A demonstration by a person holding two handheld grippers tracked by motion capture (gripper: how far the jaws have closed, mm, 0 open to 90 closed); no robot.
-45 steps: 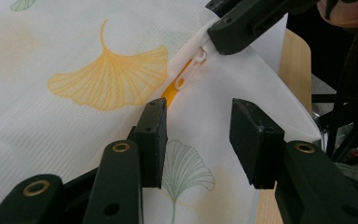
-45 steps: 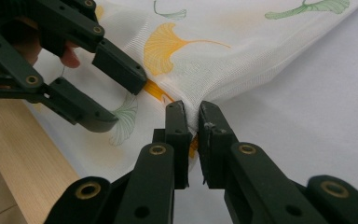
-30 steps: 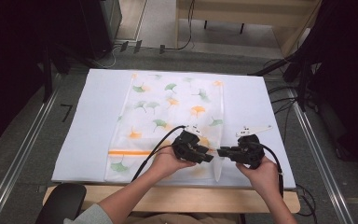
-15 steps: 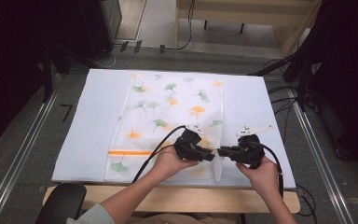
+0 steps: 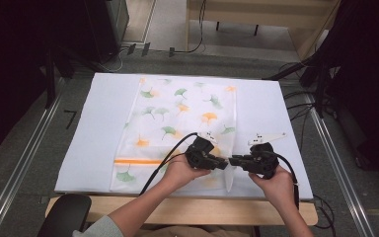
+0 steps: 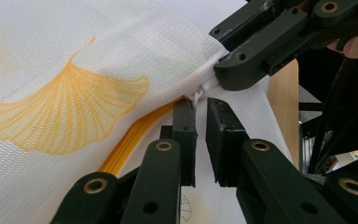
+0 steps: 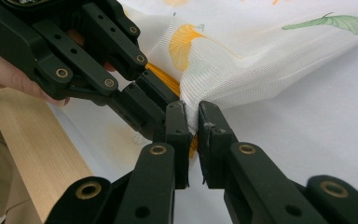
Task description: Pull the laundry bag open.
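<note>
A white mesh bag (image 5: 177, 118) printed with green and orange ginkgo leaves lies flat on the table, its orange zipper (image 5: 138, 161) along the near edge. Both grippers meet at its near right corner. My right gripper (image 7: 192, 112) is shut on a bunched fold of the mesh (image 7: 242, 60). My left gripper (image 6: 201, 105) faces it, and its jaws have just been closing. They now pinch the small white zipper tab (image 6: 198, 95) at the end of the orange zipper (image 6: 130, 140). In the high view the left gripper (image 5: 224, 164) and right gripper (image 5: 232, 160) are almost tip to tip.
The bag rests on a white table cover (image 5: 103, 123) with a wooden front edge (image 5: 202, 207). A black chair part (image 5: 64, 217) sits at the near left. Metal rails (image 5: 24, 163) run along both sides, and cables (image 5: 301, 98) lie on the floor at right.
The left gripper's jaws have drawn together at the bag's corner. Both hands and the bag have stayed where they were.
</note>
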